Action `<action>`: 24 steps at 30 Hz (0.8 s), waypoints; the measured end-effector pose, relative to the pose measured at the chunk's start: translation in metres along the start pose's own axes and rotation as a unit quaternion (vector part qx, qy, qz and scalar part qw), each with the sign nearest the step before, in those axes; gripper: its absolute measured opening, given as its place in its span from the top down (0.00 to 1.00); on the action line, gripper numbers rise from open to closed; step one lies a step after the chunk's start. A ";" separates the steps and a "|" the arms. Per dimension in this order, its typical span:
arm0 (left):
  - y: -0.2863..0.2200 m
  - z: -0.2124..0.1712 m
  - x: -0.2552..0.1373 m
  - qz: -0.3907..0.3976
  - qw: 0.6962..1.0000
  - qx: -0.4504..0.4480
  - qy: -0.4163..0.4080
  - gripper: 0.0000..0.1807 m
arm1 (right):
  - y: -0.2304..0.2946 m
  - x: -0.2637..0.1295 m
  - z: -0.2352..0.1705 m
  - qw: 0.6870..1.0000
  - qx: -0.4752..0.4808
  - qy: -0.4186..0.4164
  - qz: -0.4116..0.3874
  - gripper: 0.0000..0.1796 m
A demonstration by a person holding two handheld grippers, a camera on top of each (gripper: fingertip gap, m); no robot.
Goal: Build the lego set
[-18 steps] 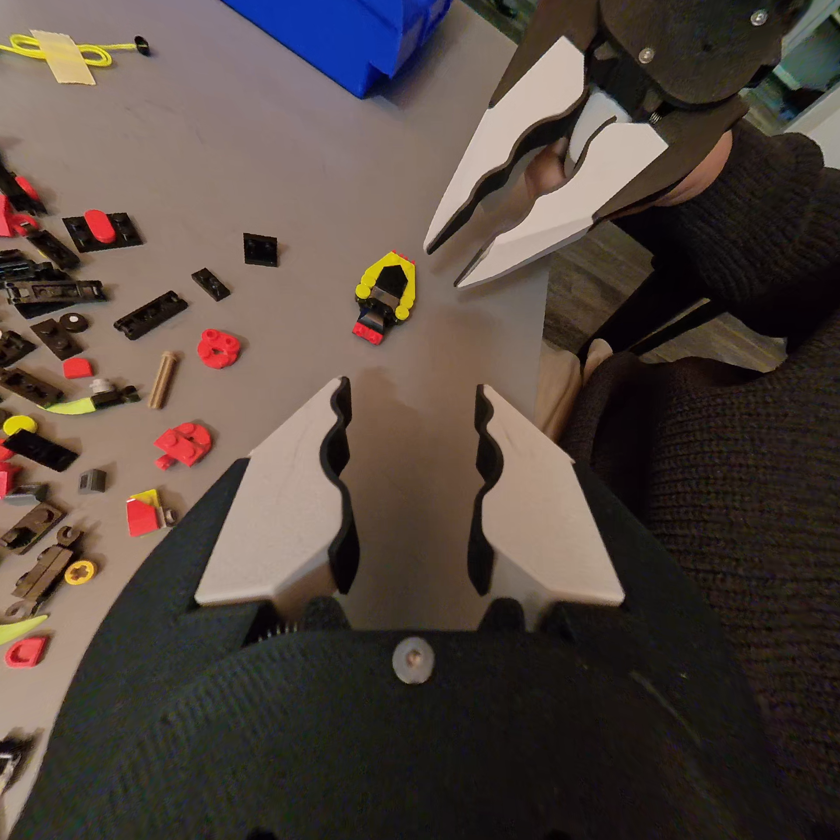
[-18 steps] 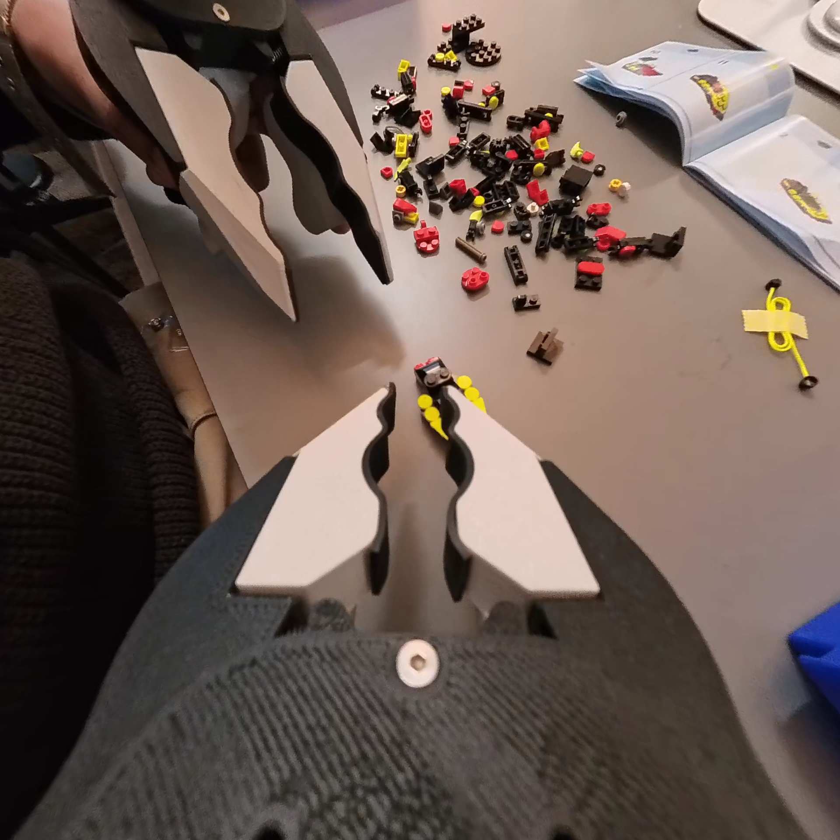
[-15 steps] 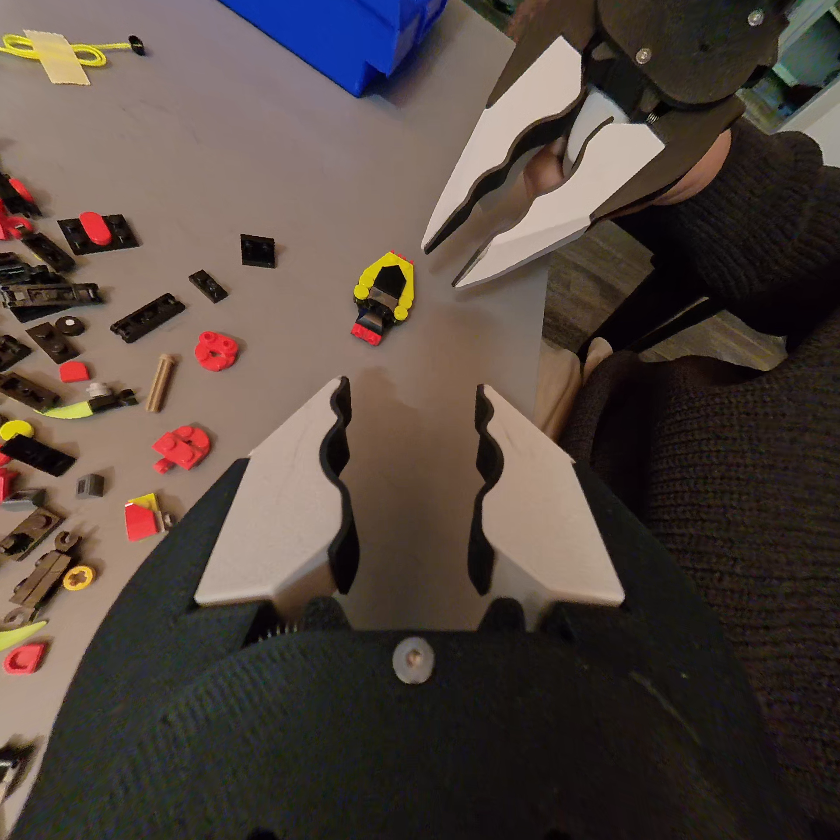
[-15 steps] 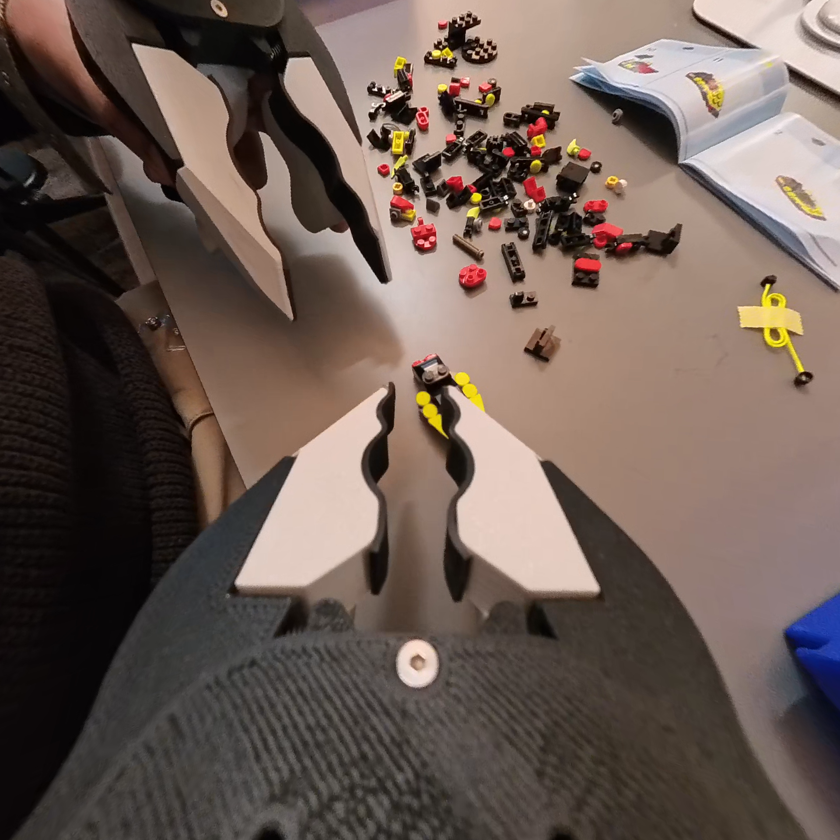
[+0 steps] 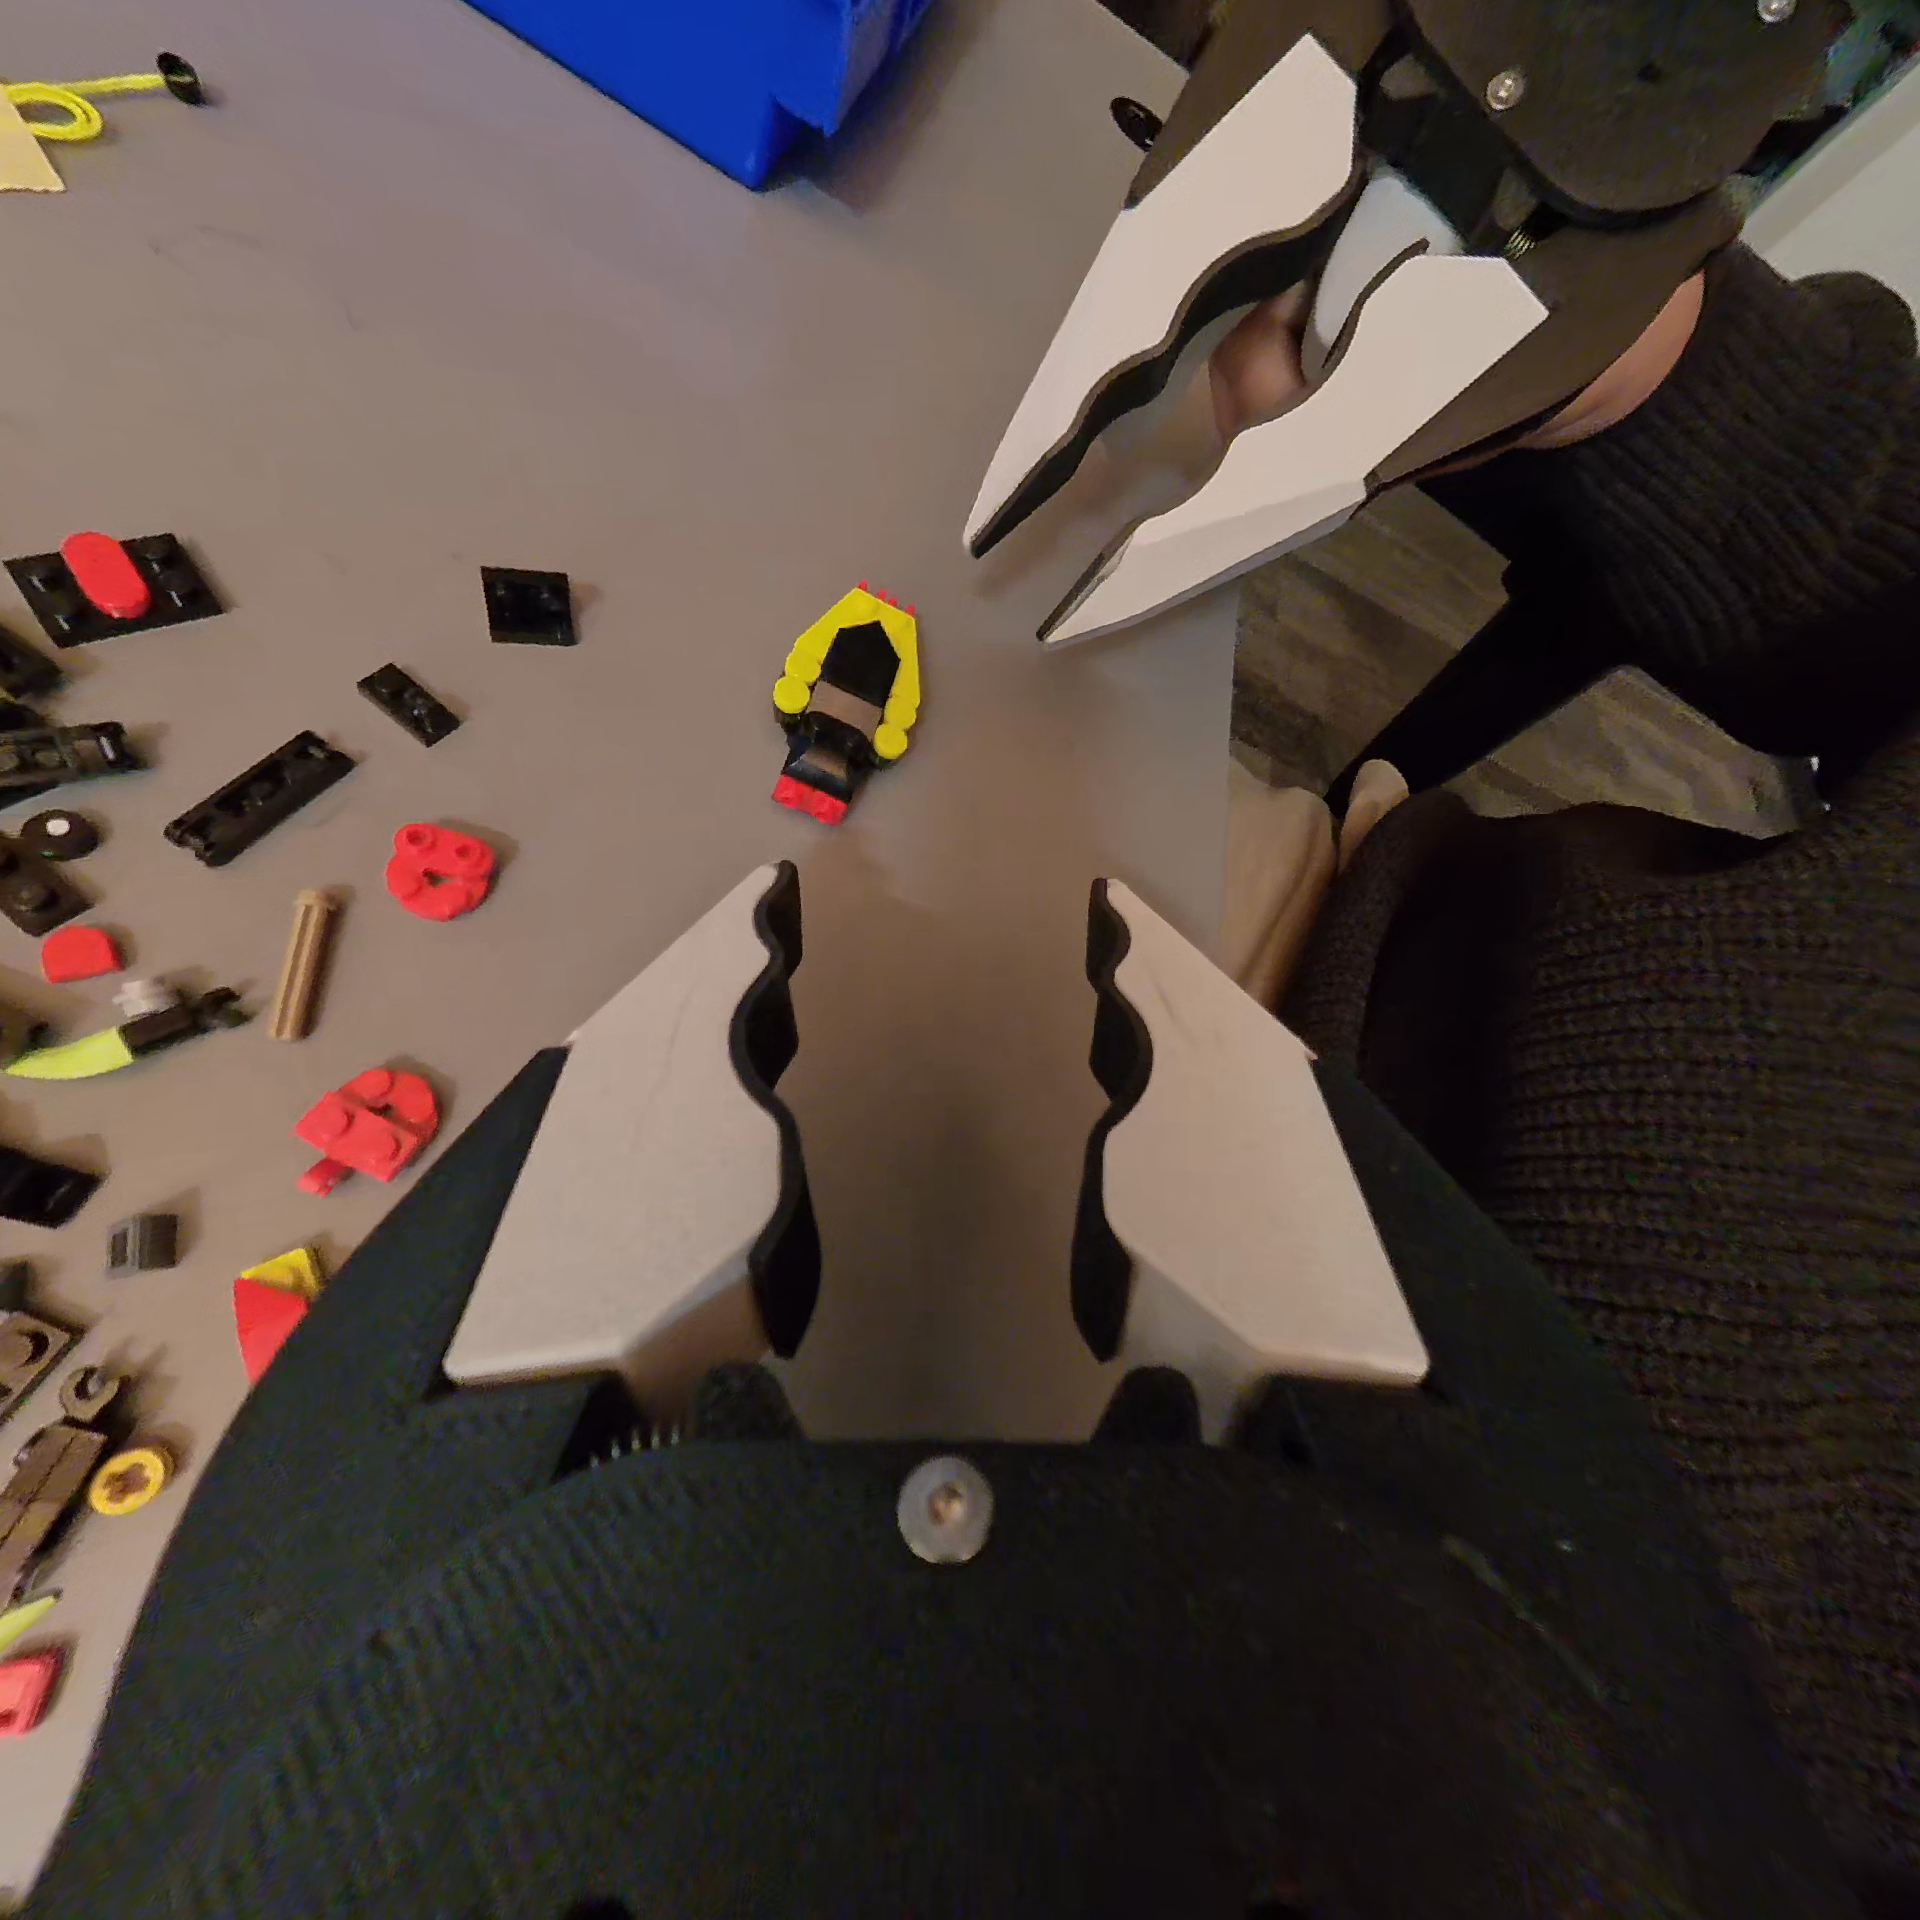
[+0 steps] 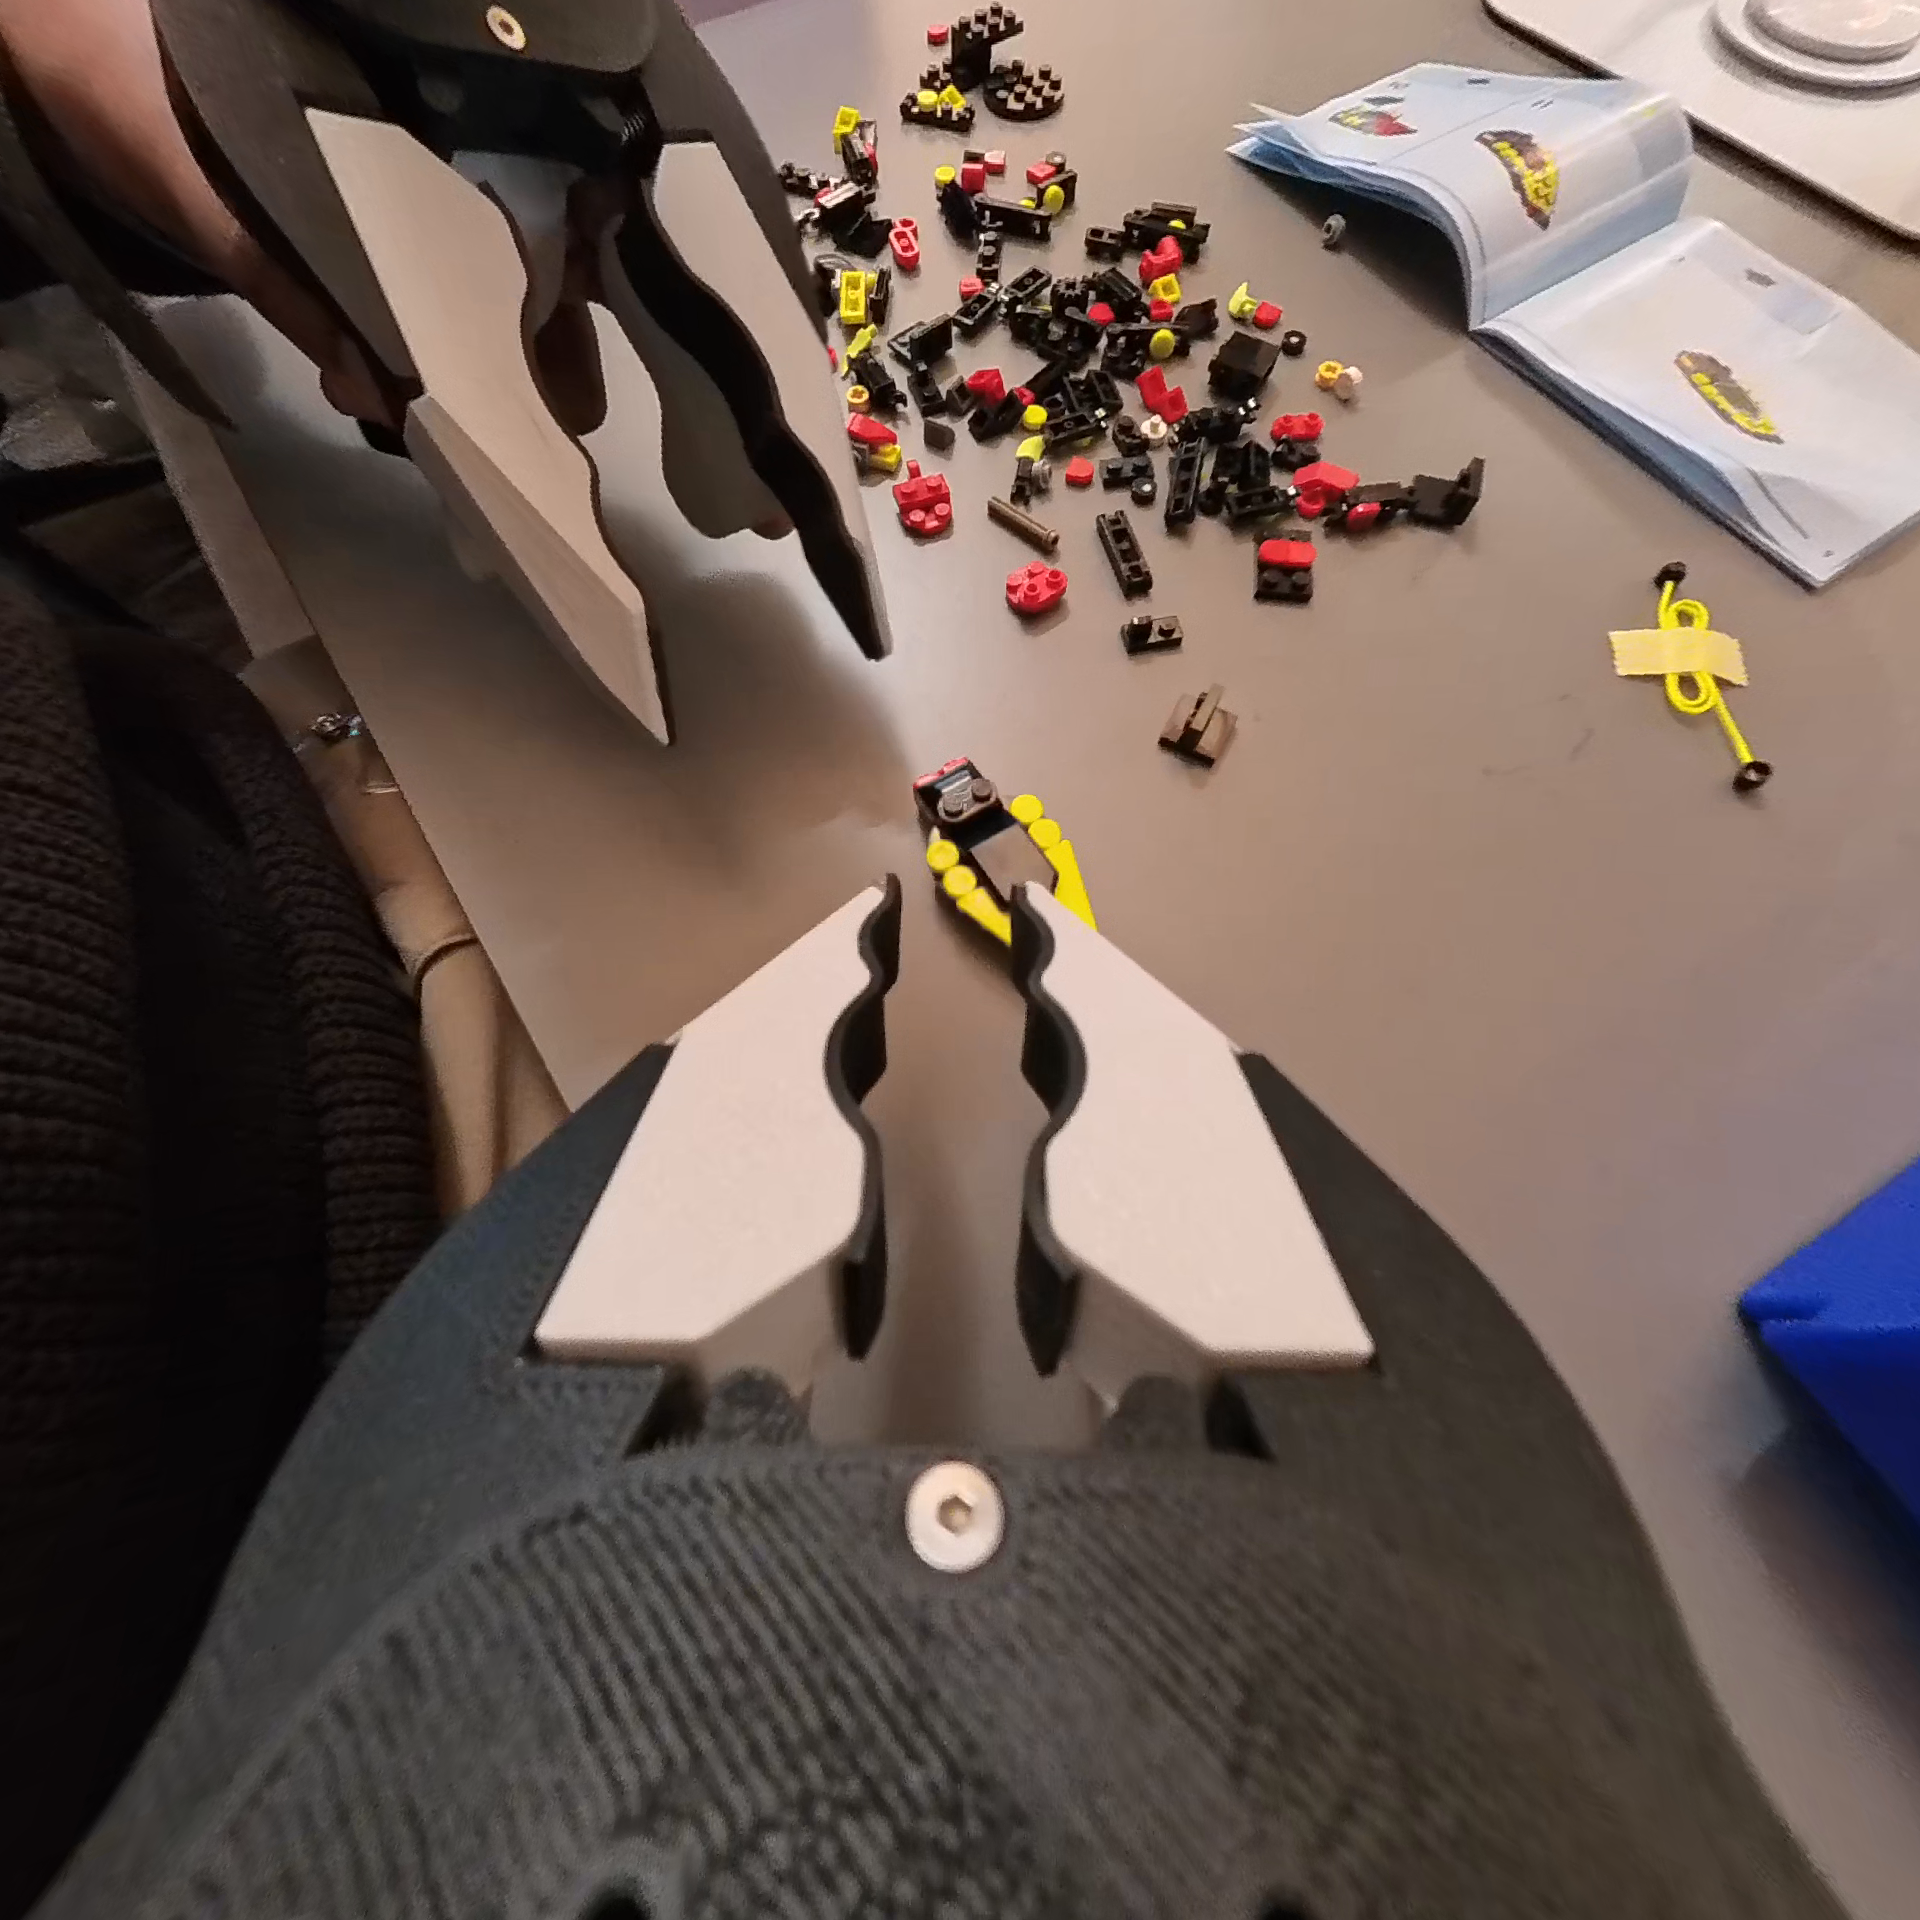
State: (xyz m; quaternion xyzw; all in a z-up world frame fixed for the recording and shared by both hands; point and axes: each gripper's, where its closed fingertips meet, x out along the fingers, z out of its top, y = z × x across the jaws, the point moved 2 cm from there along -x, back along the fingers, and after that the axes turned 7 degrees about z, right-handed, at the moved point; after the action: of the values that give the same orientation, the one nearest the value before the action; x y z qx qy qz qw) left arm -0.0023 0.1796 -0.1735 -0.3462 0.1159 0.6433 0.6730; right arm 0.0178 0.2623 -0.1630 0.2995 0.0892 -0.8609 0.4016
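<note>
A small yellow, black and red lego assembly lies on the grey table near its edge. My left gripper is wide open and empty, with its tips just short of the assembly. My right gripper is narrowly open and empty; its tips hover over the assembly's yellow end. In the left wrist view the right gripper comes in from the upper right of the assembly. In the right wrist view the left gripper hangs at the upper left, above the table.
Several loose black, red and yellow pieces lie in a heap beyond the assembly and also show in the left wrist view. An open instruction booklet, a taped yellow string and a blue bin lie around. The table edge runs beside the assembly.
Almost nothing differs. Both views have drifted slightly, and the assembly sits a touch farther ahead of my right gripper's tips. Both grippers keep the same opening.
</note>
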 end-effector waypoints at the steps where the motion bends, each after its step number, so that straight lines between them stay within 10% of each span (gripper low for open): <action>1: -0.001 0.001 0.000 0.000 1.000 0.003 0.000 0.70 | 0.000 -0.001 0.000 1.000 0.000 -0.001 -0.003 0.89; 24: 0.000 -0.008 -0.011 0.031 0.999 -0.008 -0.011 0.70 | 0.003 0.018 0.013 0.999 -0.032 0.002 0.023 0.89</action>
State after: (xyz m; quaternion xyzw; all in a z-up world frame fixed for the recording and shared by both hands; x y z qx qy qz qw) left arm -0.0019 0.1662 -0.1729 -0.3407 0.1137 0.6689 0.6508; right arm 0.0051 0.2440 -0.1624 0.2898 0.1106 -0.8478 0.4301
